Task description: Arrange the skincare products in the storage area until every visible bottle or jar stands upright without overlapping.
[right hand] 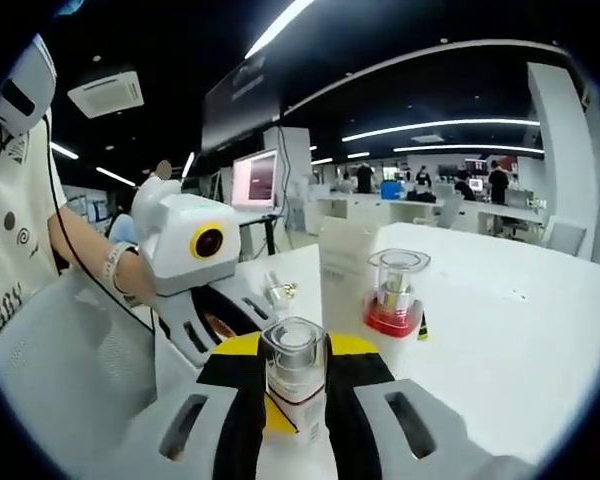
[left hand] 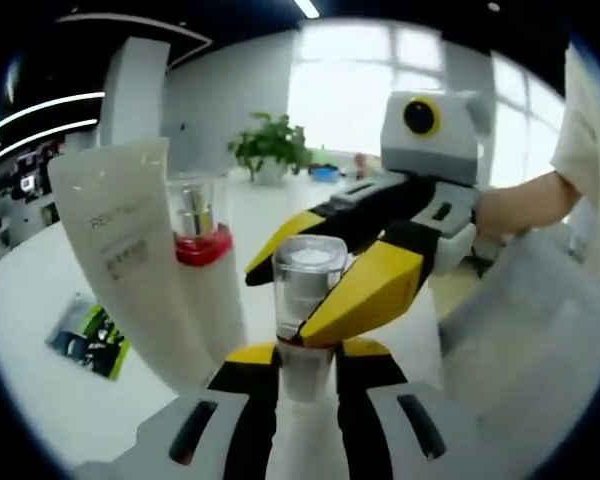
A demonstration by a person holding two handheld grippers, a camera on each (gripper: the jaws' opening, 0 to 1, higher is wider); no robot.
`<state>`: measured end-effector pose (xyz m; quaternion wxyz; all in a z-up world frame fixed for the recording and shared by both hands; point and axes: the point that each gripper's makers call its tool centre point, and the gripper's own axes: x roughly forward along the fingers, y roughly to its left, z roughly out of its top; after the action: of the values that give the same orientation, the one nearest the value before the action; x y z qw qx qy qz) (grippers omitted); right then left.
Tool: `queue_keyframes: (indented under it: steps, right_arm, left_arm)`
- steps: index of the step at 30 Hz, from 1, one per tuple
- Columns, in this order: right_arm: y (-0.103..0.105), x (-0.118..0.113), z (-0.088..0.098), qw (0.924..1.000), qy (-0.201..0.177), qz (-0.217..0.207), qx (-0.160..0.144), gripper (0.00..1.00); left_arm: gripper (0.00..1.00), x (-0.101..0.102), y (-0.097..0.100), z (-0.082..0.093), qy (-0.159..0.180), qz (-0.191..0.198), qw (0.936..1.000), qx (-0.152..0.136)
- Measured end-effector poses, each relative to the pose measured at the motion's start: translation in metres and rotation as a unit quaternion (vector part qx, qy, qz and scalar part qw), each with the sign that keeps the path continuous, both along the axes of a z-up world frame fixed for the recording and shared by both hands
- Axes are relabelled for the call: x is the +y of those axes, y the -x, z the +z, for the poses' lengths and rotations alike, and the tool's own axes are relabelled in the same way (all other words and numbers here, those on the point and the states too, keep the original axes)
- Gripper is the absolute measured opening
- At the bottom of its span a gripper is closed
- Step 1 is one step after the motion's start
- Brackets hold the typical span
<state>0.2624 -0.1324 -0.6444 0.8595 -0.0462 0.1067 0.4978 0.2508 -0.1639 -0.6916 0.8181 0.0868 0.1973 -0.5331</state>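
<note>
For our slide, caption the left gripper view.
Both grippers close on a clear-capped bottle beside a white tube.

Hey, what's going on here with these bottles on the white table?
A person holds two yellow-and-black tongs, and both meet on one small clear-capped bottle. The left tongs grip its lower body, while the right tongs close around its upper part. Beside it, a white squeeze tube and a clear bottle with a red base stand upright on the white table.

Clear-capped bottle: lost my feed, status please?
Both hand-held grippers meet at the clear-capped bottle, upright. Left and right closed on it. White tube and red-based bottle close beside.
</note>
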Motion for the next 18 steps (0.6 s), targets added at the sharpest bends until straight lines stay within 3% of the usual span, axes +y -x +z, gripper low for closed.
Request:
queue_keyframes:
  steps: [4, 18]
  right_arm:
    - [-0.002, -0.001, -0.008, 1.0000, 0.005, 0.000, 0.005, 0.21]
    - [-0.005, -0.007, -0.016, 0.9998, 0.017, -0.005, -0.004, 0.21]
  left_arm:
    - [0.17, 0.000, -0.001, -0.006, -0.003, 0.000, 1.0000, 0.004]
    - [0.17, 0.000, -0.009, -0.018, -0.007, -0.009, 0.9997, -0.019]
